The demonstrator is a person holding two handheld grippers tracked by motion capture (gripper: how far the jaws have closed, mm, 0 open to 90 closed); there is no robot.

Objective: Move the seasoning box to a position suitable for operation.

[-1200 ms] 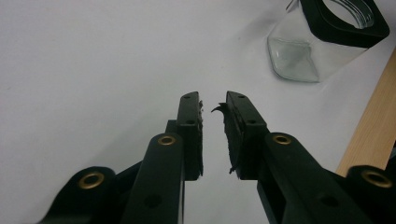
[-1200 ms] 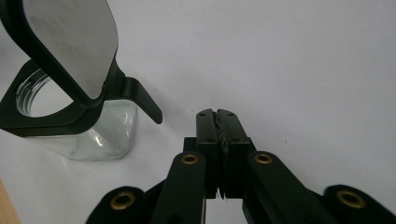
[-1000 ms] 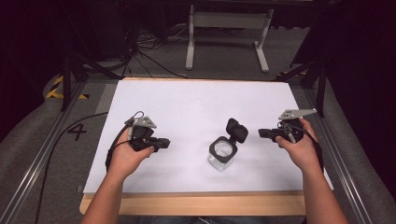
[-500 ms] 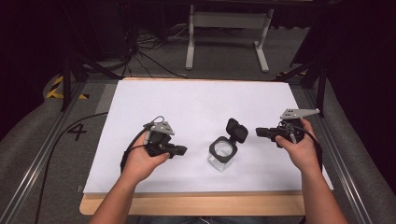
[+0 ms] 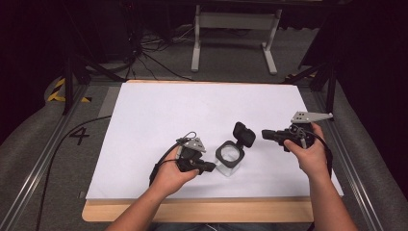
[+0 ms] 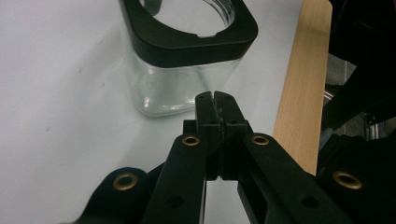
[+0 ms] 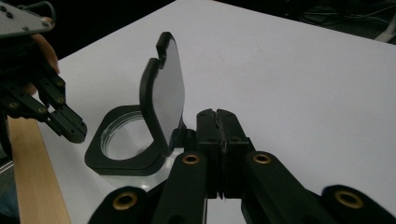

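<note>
Square clear glass jar [image 6: 163, 91]: glossy, matt black plastic collar. Flip-up black lid [image 7: 163, 91]: smooth, satin. White table cover [image 5: 159, 115]: matt, paper-like. Pale wood table edge [image 6: 303, 84]: smooth.

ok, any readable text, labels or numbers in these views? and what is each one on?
"4": dark numeral marked on the grey floor covering left of the white-topped table.
Clear glass jar with a black square collar and hinged black lid: no label or print to be seen.
Left gripper and right gripper, both black: no lettering that can be read.
</note>
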